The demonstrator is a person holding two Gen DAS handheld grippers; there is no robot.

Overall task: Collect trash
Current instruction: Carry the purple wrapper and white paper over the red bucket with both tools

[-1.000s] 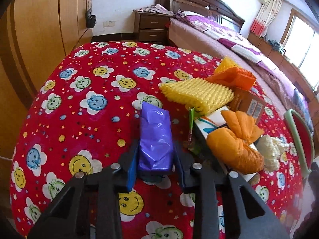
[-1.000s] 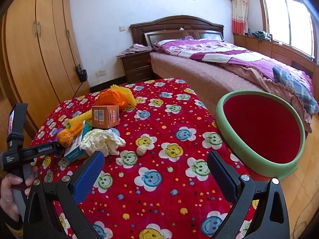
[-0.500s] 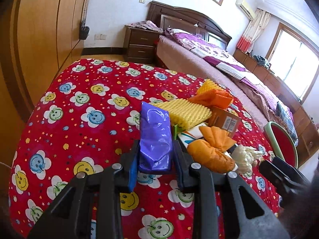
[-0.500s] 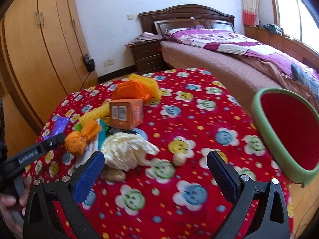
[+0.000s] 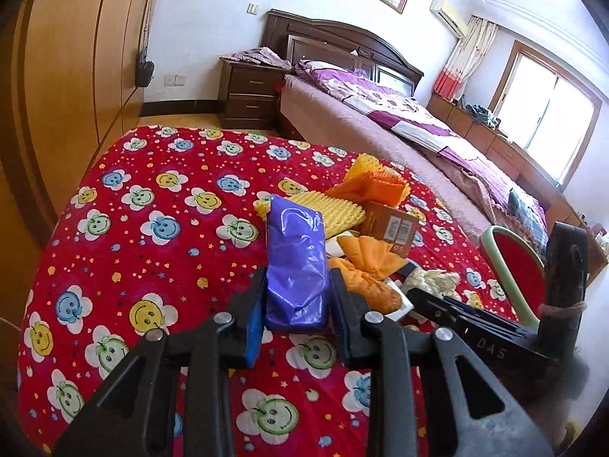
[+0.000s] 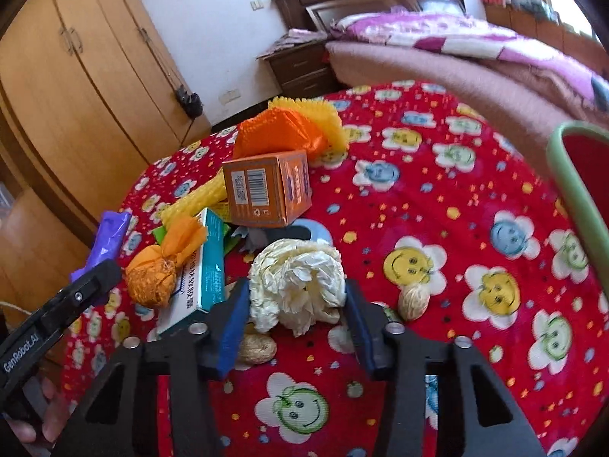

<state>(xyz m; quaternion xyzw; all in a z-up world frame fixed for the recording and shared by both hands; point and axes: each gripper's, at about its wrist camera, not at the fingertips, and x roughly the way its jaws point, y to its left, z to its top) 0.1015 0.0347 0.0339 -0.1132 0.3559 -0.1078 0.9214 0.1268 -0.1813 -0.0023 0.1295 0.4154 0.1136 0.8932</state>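
Note:
My left gripper [image 5: 297,312] is shut on a purple plastic packet [image 5: 295,262] and holds it above the red smiley tablecloth [image 5: 152,228]. The packet also shows in the right wrist view [image 6: 106,240]. My right gripper [image 6: 295,316] is open, its jaws on either side of a crumpled white paper wad [image 6: 297,282] that lies on the cloth. A green-rimmed red bin [image 6: 578,190] stands at the table's right edge; it also shows in the left wrist view [image 5: 514,266].
Around the wad lie an orange box [image 6: 266,190], an orange knotted bag [image 6: 160,266], a teal-and-white carton [image 6: 201,274], yellow foam netting [image 6: 198,198], orange netting [image 6: 278,133] and nut shells [image 6: 415,297]. A bed and a wardrobe stand beyond.
My right gripper has moved left and down onto the white paper wad and its jaws have narrowed around it. My left gripper has lifted the purple packet higher.

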